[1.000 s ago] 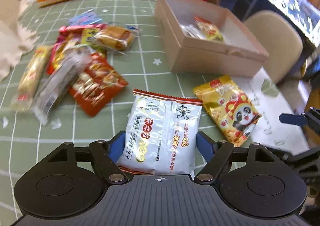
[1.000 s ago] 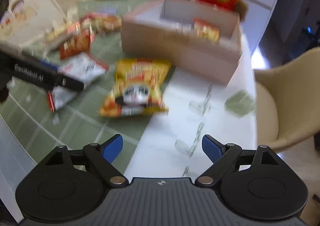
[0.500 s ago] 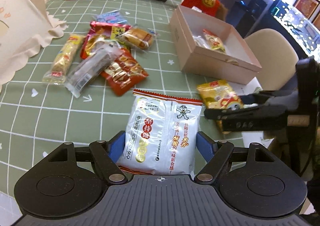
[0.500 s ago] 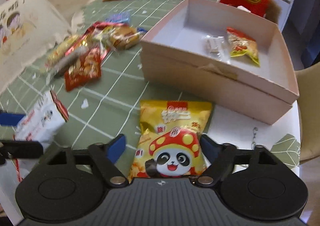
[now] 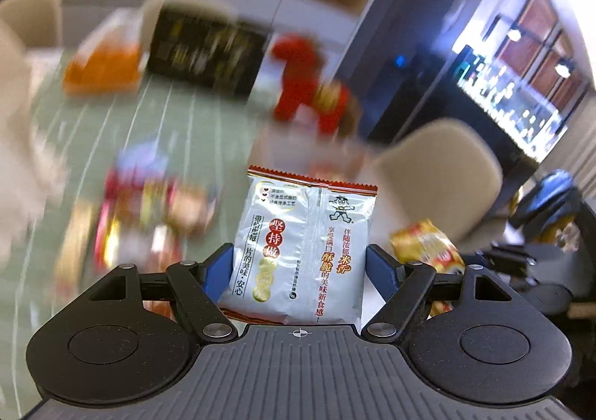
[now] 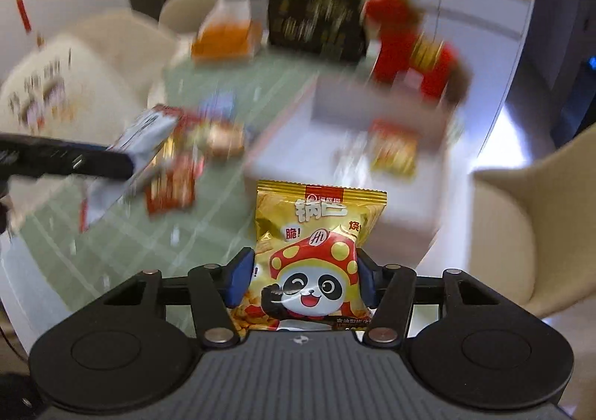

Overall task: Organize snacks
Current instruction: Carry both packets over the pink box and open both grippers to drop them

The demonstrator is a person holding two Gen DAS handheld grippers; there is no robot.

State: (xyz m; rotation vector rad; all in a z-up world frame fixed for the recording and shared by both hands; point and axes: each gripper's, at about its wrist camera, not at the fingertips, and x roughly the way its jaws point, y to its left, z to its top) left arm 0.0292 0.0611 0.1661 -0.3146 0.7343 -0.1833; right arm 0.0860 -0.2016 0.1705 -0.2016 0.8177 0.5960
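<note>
Item 1, right gripper (image 6: 302,280): jaws have just been closing and now pinch the yellow panda packet (image 6: 316,252) by its lower sides, pads pressed into the foil. A second ago these jaws stood wide over bare table with the packet lying flat ahead; now it hangs clear of the tablecloth (image 6: 130,234).

Item 2, left gripper (image 5: 300,271): jaws clamped on the white rice-cracker packet (image 5: 305,245), as before; the table has dropped away behind it.

Meaning: both picks appear done, and the carry to the box is likely next.

Orientation: each packet's long axis runs along the fingers, crimped top seal at 12 o'clock, print upright to the camera.

Surroundings: open pink box (image 6: 335,155), blurred, at 12 to 1 o'clock beyond the panda packet, one snack visible inside. Loose snack pile (image 6: 193,152) at 10 o'clock. Left gripper and its packet enter the right view at 9 o'clock.
</note>
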